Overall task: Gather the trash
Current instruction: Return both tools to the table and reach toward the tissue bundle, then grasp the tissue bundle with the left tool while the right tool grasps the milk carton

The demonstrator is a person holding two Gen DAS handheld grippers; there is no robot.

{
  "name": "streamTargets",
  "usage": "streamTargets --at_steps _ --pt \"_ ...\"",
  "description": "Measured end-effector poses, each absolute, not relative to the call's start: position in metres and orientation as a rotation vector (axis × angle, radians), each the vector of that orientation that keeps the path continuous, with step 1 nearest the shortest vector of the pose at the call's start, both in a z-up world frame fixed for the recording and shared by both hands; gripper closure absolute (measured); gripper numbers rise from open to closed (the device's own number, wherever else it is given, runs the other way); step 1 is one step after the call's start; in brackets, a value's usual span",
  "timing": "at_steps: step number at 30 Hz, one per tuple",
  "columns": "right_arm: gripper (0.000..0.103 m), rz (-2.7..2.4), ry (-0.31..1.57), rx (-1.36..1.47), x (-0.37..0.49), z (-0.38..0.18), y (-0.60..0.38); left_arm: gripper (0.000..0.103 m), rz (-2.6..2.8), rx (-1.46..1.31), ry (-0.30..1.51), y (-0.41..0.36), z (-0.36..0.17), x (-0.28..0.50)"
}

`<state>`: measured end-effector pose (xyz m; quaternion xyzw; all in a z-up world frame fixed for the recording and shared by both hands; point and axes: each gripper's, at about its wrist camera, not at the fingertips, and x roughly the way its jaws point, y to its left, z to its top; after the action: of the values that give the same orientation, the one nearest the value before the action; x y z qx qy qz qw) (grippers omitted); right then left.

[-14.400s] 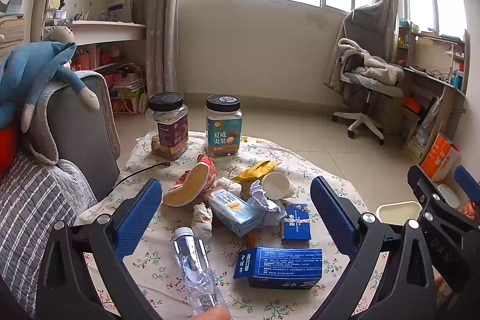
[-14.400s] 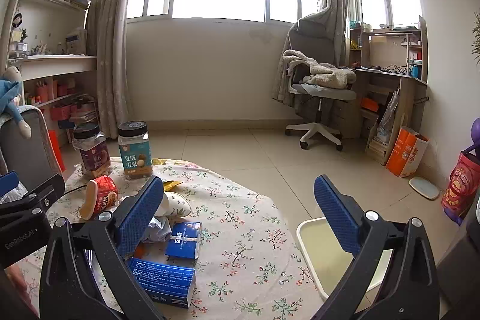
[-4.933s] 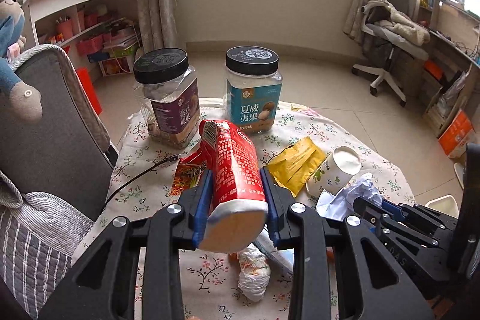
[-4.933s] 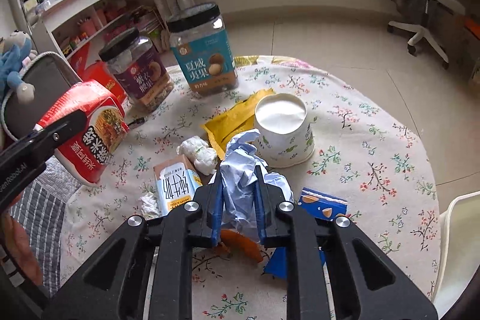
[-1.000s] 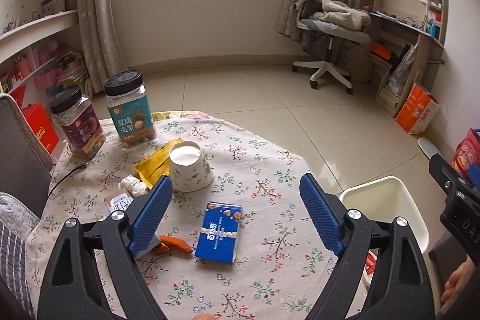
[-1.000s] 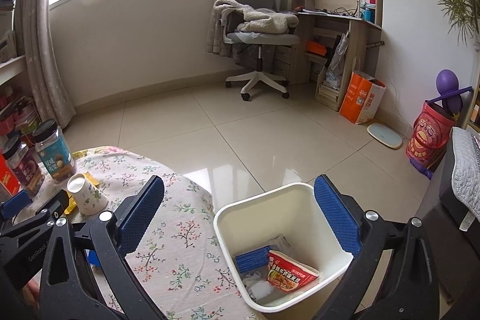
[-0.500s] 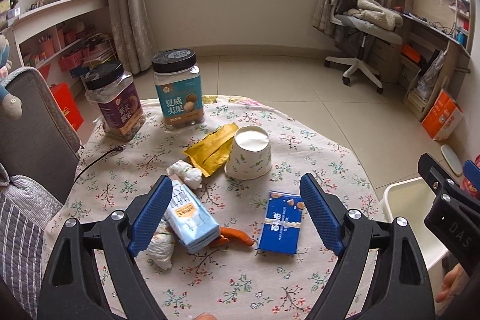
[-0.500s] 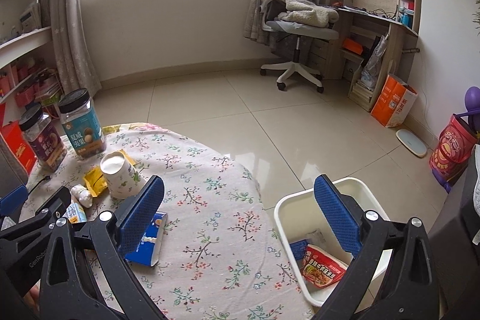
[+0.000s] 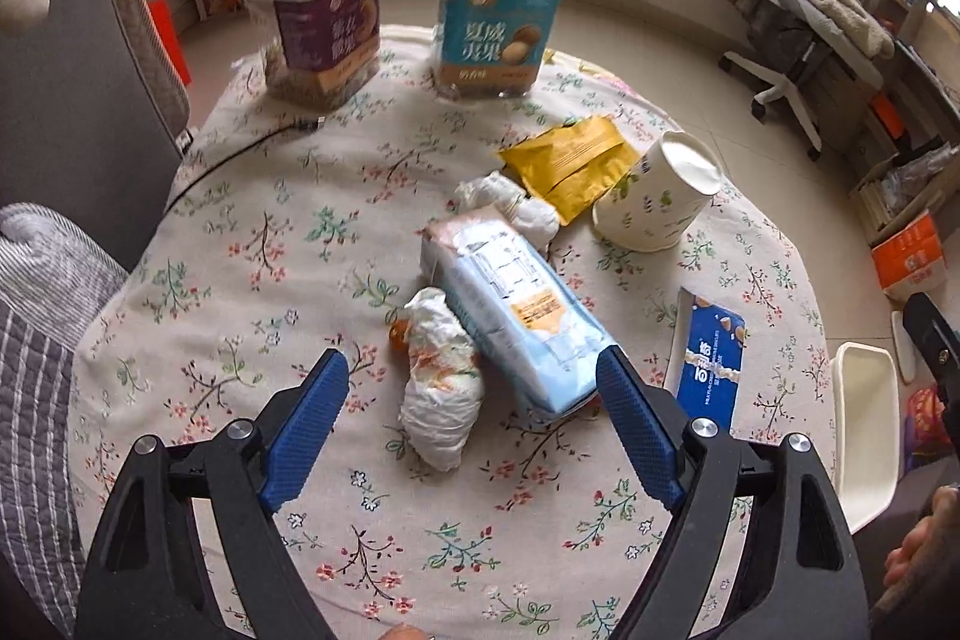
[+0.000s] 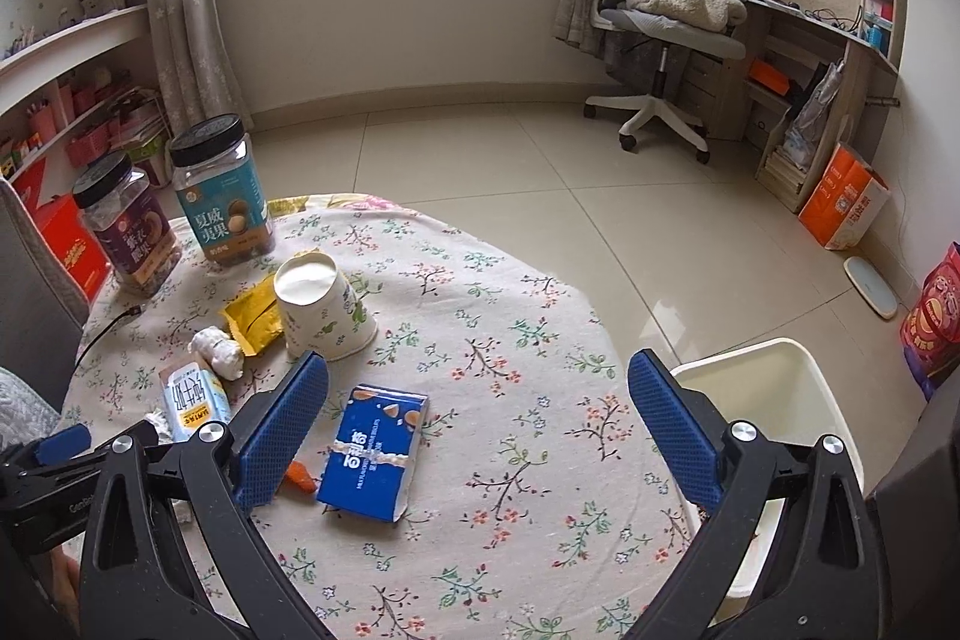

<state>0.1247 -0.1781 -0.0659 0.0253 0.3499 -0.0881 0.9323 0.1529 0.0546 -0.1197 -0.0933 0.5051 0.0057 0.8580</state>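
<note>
while over the table | left tool [image 9: 471,388] wide, empty | right tool [image 10: 477,403] wide, empty

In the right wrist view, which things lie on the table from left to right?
Purple-label jar → teal-label jar → paper cup → blue box; the white bin stands beyond the table edge.

I am seeing only a sliver of the orange scrap [image 10: 299,474] — the milk carton [image 9: 510,316] is covering the rest; the white bin [image 10: 774,394] is hiding its contents.
</note>
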Motion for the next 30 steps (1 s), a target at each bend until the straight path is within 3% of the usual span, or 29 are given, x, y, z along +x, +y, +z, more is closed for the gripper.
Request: streamTargets --at_steps 8,12,13,14,30 --pt "0.007 -0.116 0.790 0.078 0.142 -0.082 -0.157 0.036 -0.054 -0.354 1.236 0.085 -0.167 0.173" --pt "0.007 -0.089 0.827 0.101 0.151 -0.091 -0.153 0.047 -0.087 -0.339 1.260 0.079 -0.182 0.181" --pt "0.007 -0.084 0.835 0.109 0.153 -0.093 -0.152 0.051 -0.094 -0.325 1.264 0.077 -0.184 0.182" --pt "0.007 -0.078 0.844 0.116 0.155 -0.095 -0.151 0.066 -0.099 -0.316 1.267 0.075 -0.186 0.182" --pt "0.007 0.265 1.008 -0.067 0.186 -0.140 -0.046 0.068 0.000 -0.303 1.011 0.132 -0.089 0.166"
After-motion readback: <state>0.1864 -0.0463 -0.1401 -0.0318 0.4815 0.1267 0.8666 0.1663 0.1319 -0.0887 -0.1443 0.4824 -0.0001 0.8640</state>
